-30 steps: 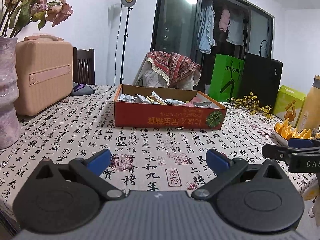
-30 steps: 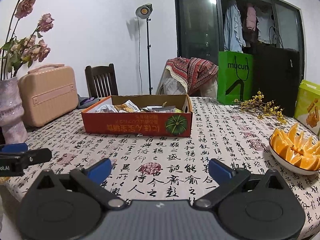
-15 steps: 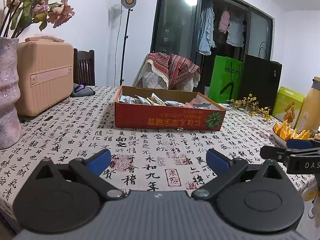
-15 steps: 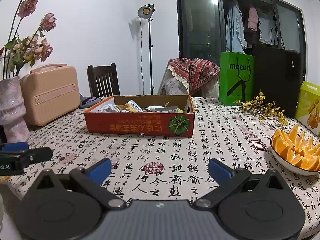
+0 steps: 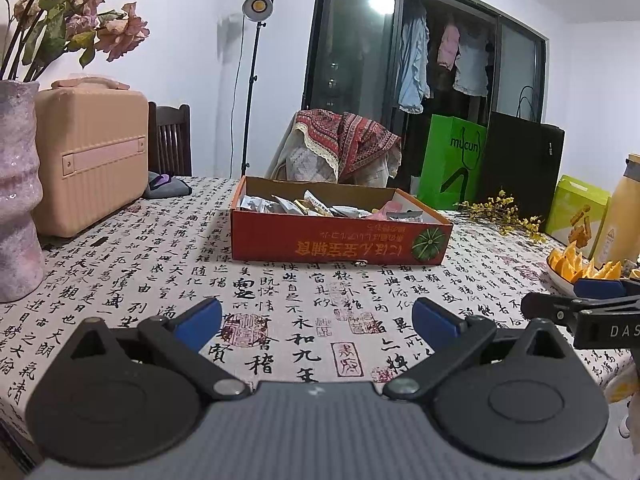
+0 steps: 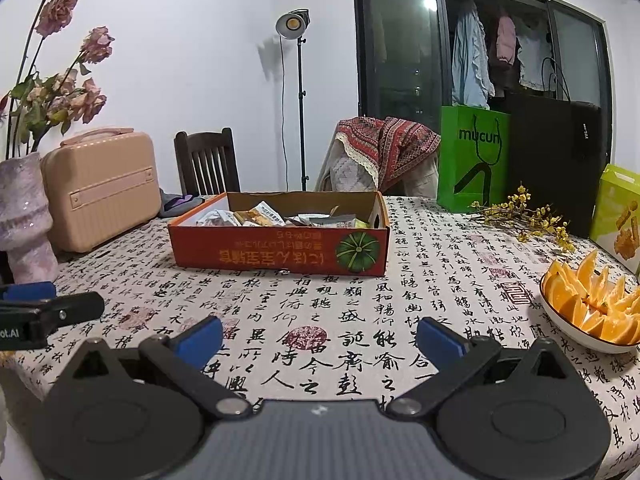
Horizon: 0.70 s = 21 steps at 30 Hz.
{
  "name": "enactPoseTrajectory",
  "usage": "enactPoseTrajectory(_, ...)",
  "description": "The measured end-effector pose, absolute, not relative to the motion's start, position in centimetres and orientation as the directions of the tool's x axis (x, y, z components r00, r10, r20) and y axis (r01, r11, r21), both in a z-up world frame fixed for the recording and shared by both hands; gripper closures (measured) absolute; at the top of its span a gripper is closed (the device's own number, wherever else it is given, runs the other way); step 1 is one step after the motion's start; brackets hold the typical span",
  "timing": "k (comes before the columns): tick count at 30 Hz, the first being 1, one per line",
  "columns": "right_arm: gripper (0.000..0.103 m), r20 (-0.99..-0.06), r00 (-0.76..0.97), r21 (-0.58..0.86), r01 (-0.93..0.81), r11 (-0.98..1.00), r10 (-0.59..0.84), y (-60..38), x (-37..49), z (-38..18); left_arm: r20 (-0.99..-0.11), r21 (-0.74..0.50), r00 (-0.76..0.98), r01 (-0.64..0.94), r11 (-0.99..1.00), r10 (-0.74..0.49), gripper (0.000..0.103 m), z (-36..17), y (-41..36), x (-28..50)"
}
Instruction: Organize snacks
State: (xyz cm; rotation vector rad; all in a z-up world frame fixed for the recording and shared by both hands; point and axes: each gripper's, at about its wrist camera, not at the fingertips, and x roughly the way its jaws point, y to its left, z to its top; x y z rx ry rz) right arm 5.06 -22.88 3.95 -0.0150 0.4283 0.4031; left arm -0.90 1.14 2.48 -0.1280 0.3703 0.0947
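**Both grippers wide, snack box dead ahead**

The table [image 5: 132, 264], under its calligraphy-print cloth, fills my lower view. On it at 12 o'clock sits the red cardboard box [image 5: 340, 240], open-topped, with the wrapped snacks [image 5: 304, 206] heaped inside; from my right camera the same box [image 6: 280, 252] lies at 12 too, well apart from my fingertips. At 9 o'clock stands a peach suitcase [image 5: 90, 156], beside a pink vase [image 5: 18, 196] of dried roses. At 2 o'clock stands a green paper bag [image 6: 472, 160]. At 3 o'clock rests a bowl of orange wedges [image 6: 592, 304].

My left gripper [image 5: 318, 322] hovers over the cloth, jaws spread, empty. My right gripper [image 6: 320, 334] likewise gapes, gripping nothing.
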Motion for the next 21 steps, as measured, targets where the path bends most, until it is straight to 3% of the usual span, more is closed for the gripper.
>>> enactPoseTrajectory(21, 0.0, -0.423, 0.826, 0.077, -0.378, 0.923, 0.373, -22.94, 6.0, 3.48, -0.357, -0.105, 0.931, -0.118, 0.987, 0.074, 0.0, 2.19, 1.09, -0.38)
